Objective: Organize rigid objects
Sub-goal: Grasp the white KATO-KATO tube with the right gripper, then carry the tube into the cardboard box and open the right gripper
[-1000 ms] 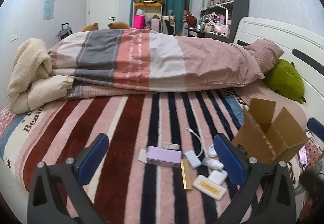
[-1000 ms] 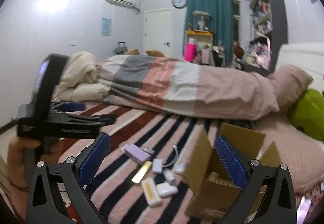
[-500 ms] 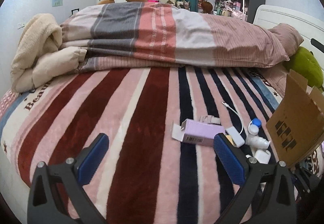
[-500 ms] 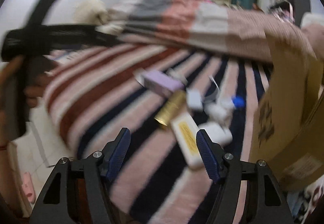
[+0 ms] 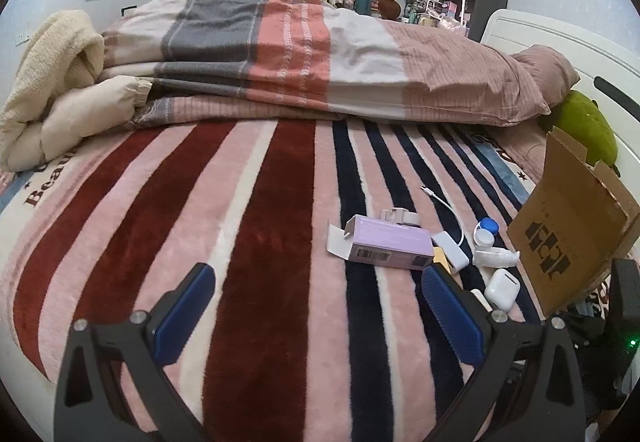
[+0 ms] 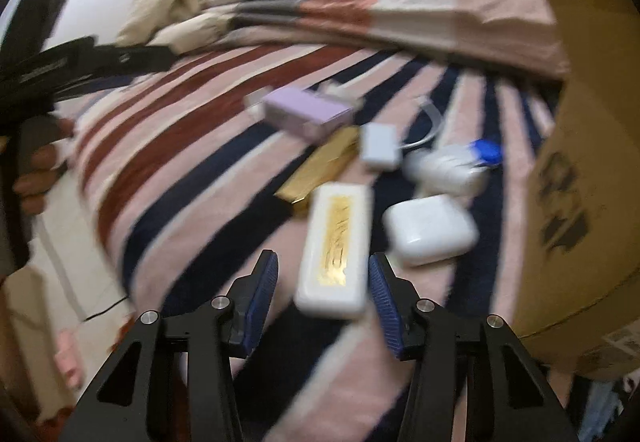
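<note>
Currently, right tongs (image 6: 323, 284): I see them parted, straddling the near end of the white case with gold label (image 6: 336, 250), pads not yet touching it.
Left tongs (image 5: 316, 312): I read them spread wide, holding nothing, above the striped blanket (image 5: 256, 242).
Case location: on the blanket, beside the white earbud case (image 6: 430, 228) and cardboard box (image 6: 580, 162).
Image quality: right view blurred.
</note>
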{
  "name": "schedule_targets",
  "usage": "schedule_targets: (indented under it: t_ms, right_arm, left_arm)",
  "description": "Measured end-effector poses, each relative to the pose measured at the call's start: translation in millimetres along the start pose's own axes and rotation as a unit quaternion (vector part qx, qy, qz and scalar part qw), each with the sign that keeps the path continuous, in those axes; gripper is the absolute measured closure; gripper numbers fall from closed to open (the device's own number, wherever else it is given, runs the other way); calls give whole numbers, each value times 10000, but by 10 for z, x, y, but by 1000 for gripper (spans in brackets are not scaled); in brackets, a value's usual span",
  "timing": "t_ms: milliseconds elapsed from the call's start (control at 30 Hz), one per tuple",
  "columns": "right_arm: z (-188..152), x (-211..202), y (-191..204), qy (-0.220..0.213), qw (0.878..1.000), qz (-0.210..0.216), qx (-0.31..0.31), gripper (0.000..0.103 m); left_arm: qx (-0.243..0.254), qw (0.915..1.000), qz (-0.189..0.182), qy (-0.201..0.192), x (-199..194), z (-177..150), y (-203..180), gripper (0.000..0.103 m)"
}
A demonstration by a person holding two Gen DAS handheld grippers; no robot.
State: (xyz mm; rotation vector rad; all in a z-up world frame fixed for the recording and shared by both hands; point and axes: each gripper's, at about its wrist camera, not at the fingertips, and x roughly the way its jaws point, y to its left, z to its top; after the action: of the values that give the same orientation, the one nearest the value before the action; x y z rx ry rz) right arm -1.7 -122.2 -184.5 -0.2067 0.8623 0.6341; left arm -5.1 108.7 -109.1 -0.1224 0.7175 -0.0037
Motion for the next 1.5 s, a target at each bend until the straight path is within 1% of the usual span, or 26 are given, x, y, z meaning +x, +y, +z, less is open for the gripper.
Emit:
schedule_targets:
  t_ms: [100, 167, 200, 233, 267, 333, 367, 400, 433, 467, 500, 567, 633, 667, 733, 767, 800, 833, 900, 1033, 1133, 1233, 1333, 1433, 1467, 1500]
  right_arm:
    - [58, 87, -23, 89, 9998, -138, -66, 60]
    - [113, 158, -66, 136, 9997, -129, 127, 60]
    - [148, 217, -83, 206, 9993, -101, 282, 67]
    - [161, 237, -76, 246, 9991, -147, 312, 69]
    - [178, 234, -39, 240, 9990, -290, 252, 71]
    - [188, 177, 9, 202, 9990, -376, 150, 72]
    - [196, 122, 9, 147, 9992, -331, 153, 72]
    - [209, 28, 10, 50, 9996, -222, 159, 72]
    - [244, -81, 19, -78, 9998, -93, 129, 72]
    - [283, -171, 38, -198, 9998, -11, 65, 72]
    - [353, -302, 76, -362, 9993, 40, -52, 72]
    - [483, -480, 133, -580, 9981, 129, -192, 72]
    - [639, -699, 179, -856, 9952, 330, -344, 72]
    - [706, -785, 194, -966, 9938, 378, -405, 72]
    - [853, -937, 200, -1172, 9909, 411, -526, 72]
    - [905, -1007, 182, -1270, 9896, 392, -560, 72]
    - [943, -1069, 150, -1338, 9886, 364, -579, 72]
    - [974, -1132, 94, -1407, 9878, 362, -568, 72]
    - [1004, -1221, -52, -1489, 9874, 266, -468, 72]
    - [989, -1358, -465, -1544, 9879, 151, -44, 72]
    - [922, -1451, -805, -1499, 9882, -71, 302, 72]
    - [868, -1485, -1149, -1269, 9896, -205, 644, 72]
    - [814, -1459, -1416, -968, 9911, -279, 865, 72]
    - [783, -1412, -1591, -663, 9925, -362, 958, 72]
    - [760, -1414, -1628, -609, 9927, -385, 964, 72]
    - [748, -1405, -1666, -519, 9931, -427, 961, 72]
  left_arm:
    - [17, 10000, -54, -12, -47, -2, -1, 1]
    - [38, 9998, -183, 19, -52, 4, 4, 1]
    - [68, 9996, -273, 50, -50, 3, 2, 1]
    - [142, 9990, -425, 89, -48, 4, -13, 1]
    - [211, 9982, -552, 124, -50, 6, -33, 1]
    - [433, 9947, -915, 191, -68, 27, -117, 1]
    - [525, 9928, -1056, 220, -75, 45, -164, 1]
    - [669, 9891, -1279, 278, -83, 80, -243, 1]
    - [742, 9870, -1389, 306, -86, 105, -290, 1]
    - [876, 9825, -1611, 340, -103, 159, -389, 1]
    - [936, 9797, -1737, 349, -112, 194, -443, 1]
    - [1036, 9709, -2128, 355, -155, 337, -610, 8]
    - [1075, 9617, -2494, 373, -191, 492, -763, 24]
    - [1084, 9571, -2656, 401, -200, 581, -845, 28]
    - [1074, 9488, -2939, 443, -212, 726, -986, 43]
    - [1069, 9435, -3102, 466, -209, 797, -1065, 48]
    - [1070, 9379, -3263, 498, -205, 877, -1174, 57]
    - [1083, 9366, -3294, 511, -199, 930, -1251, 63]
    - [1130, 9318, -3400, 581, -198, 1012, -1438, 68]
    - [1512, 9258, -3393, 707, -82, 1124, -2014, 69]
    - [1755, 9194, -3394, 936, 88, 1169, -2435, 69]
    - [1814, 9111, -3460, 1317, 363, 1203, -2782, 69]
    - [1887, 9056, -3446, 1597, 551, 1187, -3012, 69]
    - [2018, 9043, -3353, 1705, 627, 1136, -3179, 69]
    - [2052, 9053, -3308, 1698, 637, 1126, -3212, 69]
    - [2105, 9089, -3195, 1659, 638, 1110, -3225, 63]
